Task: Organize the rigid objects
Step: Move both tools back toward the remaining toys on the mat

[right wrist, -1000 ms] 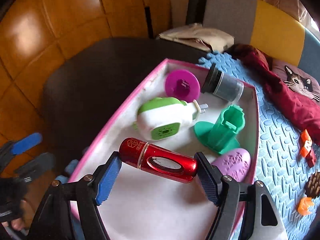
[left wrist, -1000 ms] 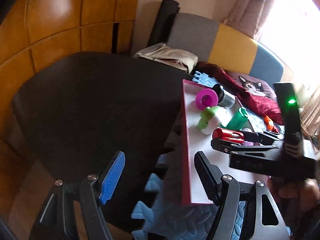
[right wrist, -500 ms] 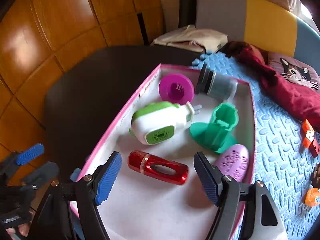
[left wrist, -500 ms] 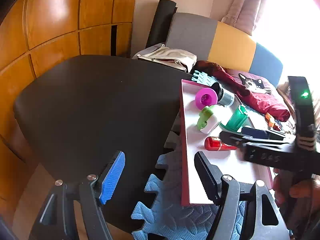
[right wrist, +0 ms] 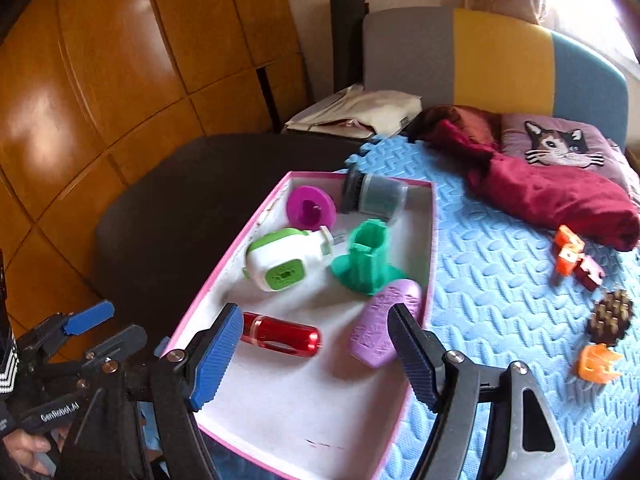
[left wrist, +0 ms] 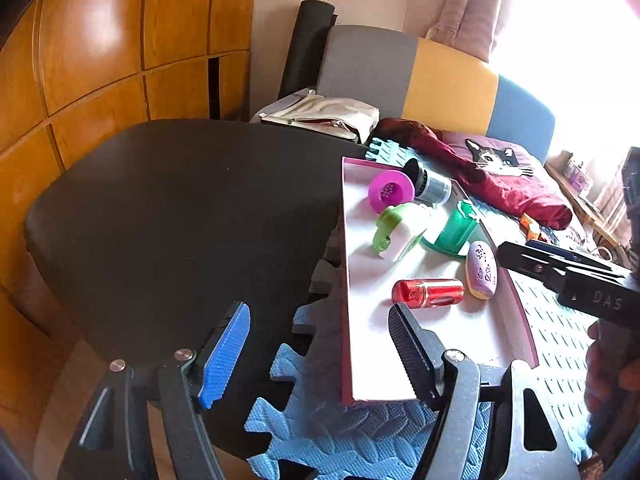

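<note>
A pink-rimmed white tray (right wrist: 224, 280) (left wrist: 345, 320) holds a red cylinder (right wrist: 280, 334) (left wrist: 428, 292), a purple oval case (right wrist: 384, 328), a green holder (right wrist: 366, 258), a white and green plug device (right wrist: 284, 264), a magenta disc (right wrist: 311, 208) and a grey jar (right wrist: 376, 196). My right gripper (right wrist: 316, 352) hangs open over the tray's near end. The red cylinder lies just beyond its blue finger, untouched. My left gripper (left wrist: 320, 344) is open and empty over the dark table's edge, left of the tray.
The tray rests on a blue foam mat (right wrist: 500, 280) beside a dark round table (right wrist: 180, 200). Orange and red blocks (right wrist: 572, 256), a pine cone (right wrist: 610, 316) and an orange piece (right wrist: 598, 364) lie on the mat at right. A maroon cloth (right wrist: 560, 196) lies behind.
My right gripper has drawn back and risen from the red cylinder, which stays lying in the tray. The left gripper has hardly moved.
</note>
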A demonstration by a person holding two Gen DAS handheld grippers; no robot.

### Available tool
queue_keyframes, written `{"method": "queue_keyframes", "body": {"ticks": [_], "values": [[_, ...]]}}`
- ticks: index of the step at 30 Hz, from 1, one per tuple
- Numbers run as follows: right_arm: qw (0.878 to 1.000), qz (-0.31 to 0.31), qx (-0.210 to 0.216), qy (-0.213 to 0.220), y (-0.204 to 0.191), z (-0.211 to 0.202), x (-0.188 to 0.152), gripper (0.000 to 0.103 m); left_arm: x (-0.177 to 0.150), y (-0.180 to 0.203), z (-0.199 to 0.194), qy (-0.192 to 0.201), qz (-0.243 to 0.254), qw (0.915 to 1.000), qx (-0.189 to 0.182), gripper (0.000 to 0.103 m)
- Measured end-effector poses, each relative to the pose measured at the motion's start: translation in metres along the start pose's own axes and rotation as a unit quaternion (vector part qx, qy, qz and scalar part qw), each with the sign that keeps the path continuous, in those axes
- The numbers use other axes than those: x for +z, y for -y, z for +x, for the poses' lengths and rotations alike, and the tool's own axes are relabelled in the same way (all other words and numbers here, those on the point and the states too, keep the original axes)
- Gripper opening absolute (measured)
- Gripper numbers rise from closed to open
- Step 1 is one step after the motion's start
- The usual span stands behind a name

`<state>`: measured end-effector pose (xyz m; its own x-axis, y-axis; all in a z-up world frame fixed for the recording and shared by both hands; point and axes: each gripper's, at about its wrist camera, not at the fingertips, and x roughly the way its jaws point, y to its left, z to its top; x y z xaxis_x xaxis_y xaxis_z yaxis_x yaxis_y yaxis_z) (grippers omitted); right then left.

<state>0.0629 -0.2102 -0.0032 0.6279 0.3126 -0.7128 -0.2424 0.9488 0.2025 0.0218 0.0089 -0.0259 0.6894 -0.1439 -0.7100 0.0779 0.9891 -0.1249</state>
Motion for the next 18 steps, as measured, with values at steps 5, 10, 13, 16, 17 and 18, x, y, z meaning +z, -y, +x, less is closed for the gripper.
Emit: {"method": "queue_keyframes", "body": {"ticks": [5,10,13,16,17,18], "values": [[1.0,0.012,-0.028,0.007,0.027,-0.016,-0.005,0.076,-0.001,0.007,0.001,-0.003,0.008,1.0,-0.004,0.073],[0.997,0.045,-0.064,0.011,0.069,-0.029,-0.011,0.076,-0.003,0.013,0.001,-0.006,0.017,0.9998,-0.007,0.073],[0.993,0.065,-0.095,0.018,0.098,-0.041,-0.016,0.076,-0.003,0.017,0.001,-0.005,0.024,0.9997,-0.01,0.073],[0.985,0.098,-0.134,0.036,0.132,-0.056,-0.021,0.076,-0.003,0.02,0.001,-0.006,0.027,0.9995,-0.013,0.073],[0.982,0.112,-0.147,0.043,0.146,-0.062,-0.022,0.076,-0.003,0.021,0.001,-0.007,0.028,0.9995,-0.014,0.073],[0.977,0.127,-0.162,0.048,0.159,-0.066,-0.025,0.076,-0.002,0.023,0.001,-0.007,0.03,0.9994,-0.016,0.073]]}}
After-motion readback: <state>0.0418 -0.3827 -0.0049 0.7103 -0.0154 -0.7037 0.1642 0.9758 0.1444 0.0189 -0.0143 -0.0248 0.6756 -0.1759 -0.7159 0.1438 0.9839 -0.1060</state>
